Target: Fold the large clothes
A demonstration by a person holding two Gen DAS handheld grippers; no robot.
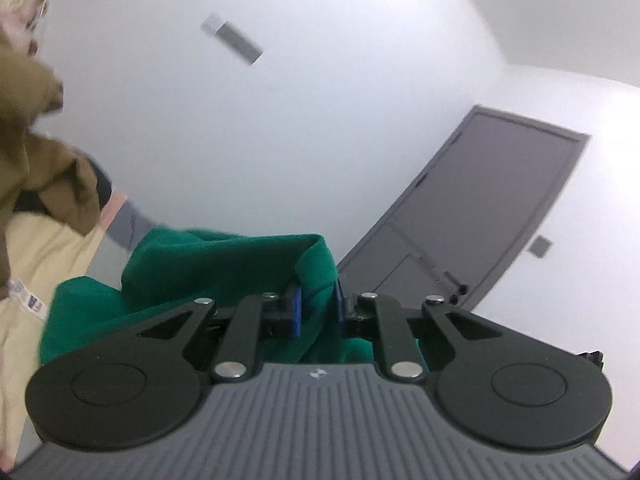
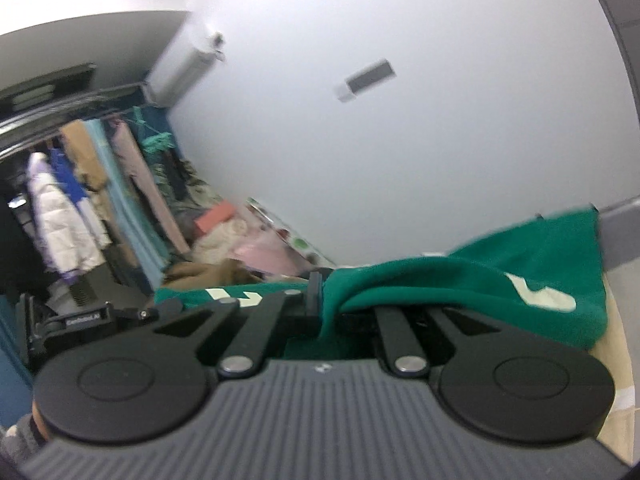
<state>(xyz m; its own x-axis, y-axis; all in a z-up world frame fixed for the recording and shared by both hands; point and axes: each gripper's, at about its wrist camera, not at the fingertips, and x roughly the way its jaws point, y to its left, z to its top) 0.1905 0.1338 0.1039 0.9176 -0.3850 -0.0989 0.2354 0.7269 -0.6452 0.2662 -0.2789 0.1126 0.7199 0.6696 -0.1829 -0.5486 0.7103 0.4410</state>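
Both the left gripper (image 1: 318, 308) and right gripper (image 2: 324, 294) clamped green garment (image 1: 224, 264) between fingertips; shallow edge bites risked slipping under hanging weight.

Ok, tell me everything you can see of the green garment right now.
The green garment is a soft, fleecy-looking knit with pale lettering or numbering on it, seen in the right wrist view. It is bunched and draped, not flat. Both grippers are shut on it: the left gripper pinches a fold between blue pads, and the right gripper clamps another fold, cloth spilling over its right finger.
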